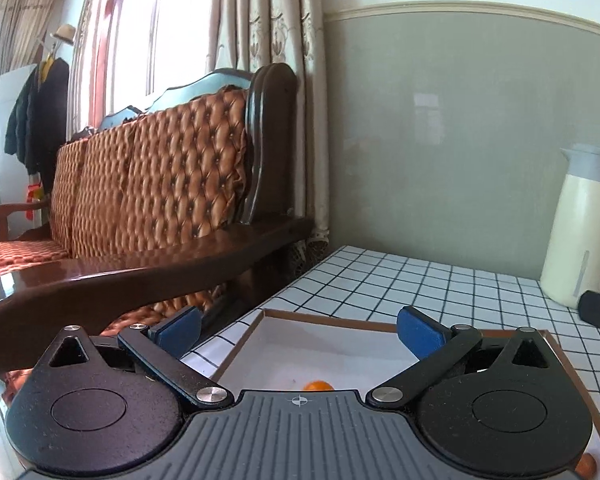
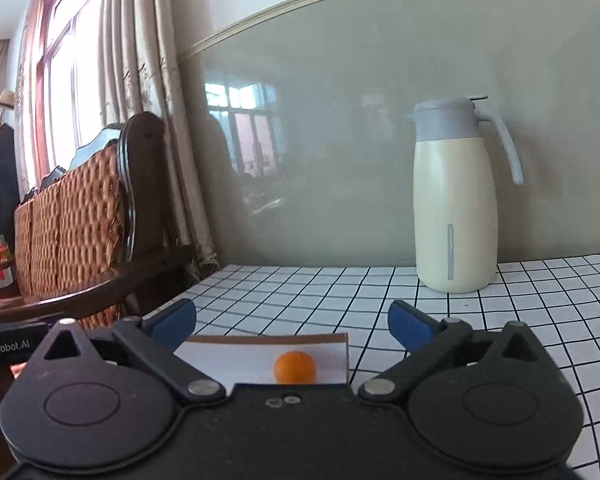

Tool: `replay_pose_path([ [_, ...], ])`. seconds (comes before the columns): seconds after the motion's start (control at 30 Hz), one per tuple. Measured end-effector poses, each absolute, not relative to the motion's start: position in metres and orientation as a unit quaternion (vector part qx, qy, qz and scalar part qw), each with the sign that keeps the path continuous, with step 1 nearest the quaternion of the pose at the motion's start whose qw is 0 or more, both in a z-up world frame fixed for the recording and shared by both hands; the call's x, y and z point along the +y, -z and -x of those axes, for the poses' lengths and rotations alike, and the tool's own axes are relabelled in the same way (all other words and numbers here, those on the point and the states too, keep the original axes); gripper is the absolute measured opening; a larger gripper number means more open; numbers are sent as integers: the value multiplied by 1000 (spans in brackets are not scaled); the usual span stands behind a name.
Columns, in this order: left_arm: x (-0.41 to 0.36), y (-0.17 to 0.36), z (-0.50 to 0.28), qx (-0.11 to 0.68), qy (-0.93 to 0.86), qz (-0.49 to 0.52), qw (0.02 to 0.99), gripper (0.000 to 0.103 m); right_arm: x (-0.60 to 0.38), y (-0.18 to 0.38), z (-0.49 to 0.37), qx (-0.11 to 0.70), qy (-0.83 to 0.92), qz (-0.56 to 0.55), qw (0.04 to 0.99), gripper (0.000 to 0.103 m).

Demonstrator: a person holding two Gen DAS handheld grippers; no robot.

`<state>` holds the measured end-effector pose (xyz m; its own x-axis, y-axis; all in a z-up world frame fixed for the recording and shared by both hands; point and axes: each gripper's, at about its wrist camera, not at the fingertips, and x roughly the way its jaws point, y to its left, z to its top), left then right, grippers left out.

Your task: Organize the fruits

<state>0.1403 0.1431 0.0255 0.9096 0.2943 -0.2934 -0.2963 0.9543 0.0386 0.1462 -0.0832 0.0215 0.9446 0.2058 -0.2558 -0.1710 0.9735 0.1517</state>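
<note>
checkered table [image 2: 300, 292] holds tray [image 2: 228, 354], both tools spread.

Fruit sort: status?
Left hand-held gripper open, empty, over tray. Right hand-held gripper open, empty. Orange sits in tray. Jug stands behind, clear of the tray.

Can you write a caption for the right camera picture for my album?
Open right gripper hovers over a checked table, facing an orange in a white box, with a cream jug by the wall.
</note>
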Motion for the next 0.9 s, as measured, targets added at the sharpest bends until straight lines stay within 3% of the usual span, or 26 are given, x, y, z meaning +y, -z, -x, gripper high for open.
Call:
replay_pose_path([
  [0.47, 124, -46, -77, 164, -136, -3, 977, 103, -92, -42, -106, 165, -125, -65, 976, 97],
  [0.9, 104, -77, 10, 182, -114, 0, 977, 103, -107, -69, -14, 183, -139, -78, 970, 97],
])
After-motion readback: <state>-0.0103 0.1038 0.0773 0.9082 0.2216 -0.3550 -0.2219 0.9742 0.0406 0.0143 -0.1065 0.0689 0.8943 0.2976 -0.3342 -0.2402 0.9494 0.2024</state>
